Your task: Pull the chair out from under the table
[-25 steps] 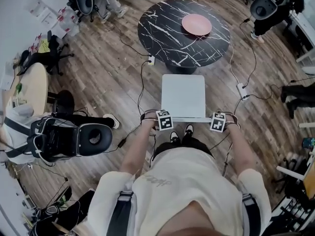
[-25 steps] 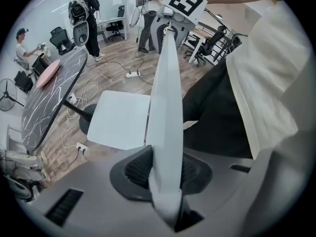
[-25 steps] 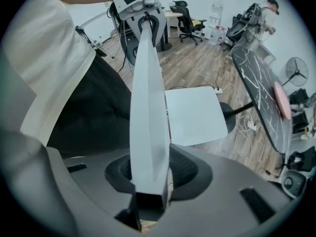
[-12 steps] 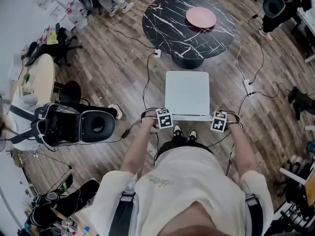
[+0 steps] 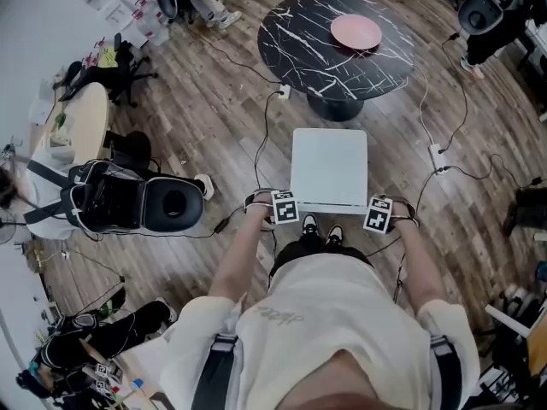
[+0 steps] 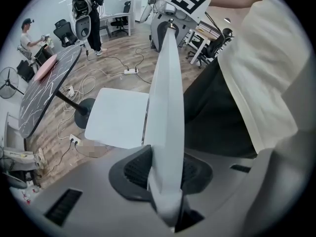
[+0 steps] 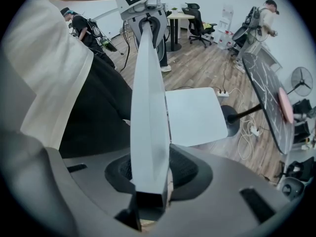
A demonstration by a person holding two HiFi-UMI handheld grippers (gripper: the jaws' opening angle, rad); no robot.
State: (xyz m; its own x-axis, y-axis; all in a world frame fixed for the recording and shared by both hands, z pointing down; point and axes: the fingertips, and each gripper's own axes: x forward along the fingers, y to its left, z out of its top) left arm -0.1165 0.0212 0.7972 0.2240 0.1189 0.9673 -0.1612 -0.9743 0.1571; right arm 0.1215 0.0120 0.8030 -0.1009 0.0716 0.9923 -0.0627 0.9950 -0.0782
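Left gripper (image 5: pixel 285 209): lower centre-left of the head view, pointing steeply down at the chair back.
Left fingers (image 6: pixel 132 171): closed partway, the two pads clamping the left end of the backrest (image 6: pixel 168 102) top rail; the panel fills the gap between them.
Right gripper (image 5: pixel 379 215): lower centre-right of the head view, pointing straight down.
Right fingers (image 7: pixel 186 168): also closed partway, pads pressed on both faces of the backrest's right end; the panel runs up the frame to the left gripper at the far end.
White chair (image 5: pixel 329 167): centre of the head view, seat toward the top of the frame, backrest toward the person, whose shoes (image 5: pixel 319 227) show just below it.
Chair vs surface: seat lies outside the outline of the top, its far edge near the pedestal foot (image 5: pixel 335 109).
Surface: round black surface (image 5: pixel 316 49) with white veining, upper centre-right; a pink plate (image 5: pixel 356 32) lies on its right part.
Floor: wood plank floor (image 5: pixel 214 118), with cables and a white power strip (image 5: pixel 437 156) right of the chair.
Room: a pale round table (image 5: pixel 81 126) at upper left; other people stand at the edges in both gripper views.
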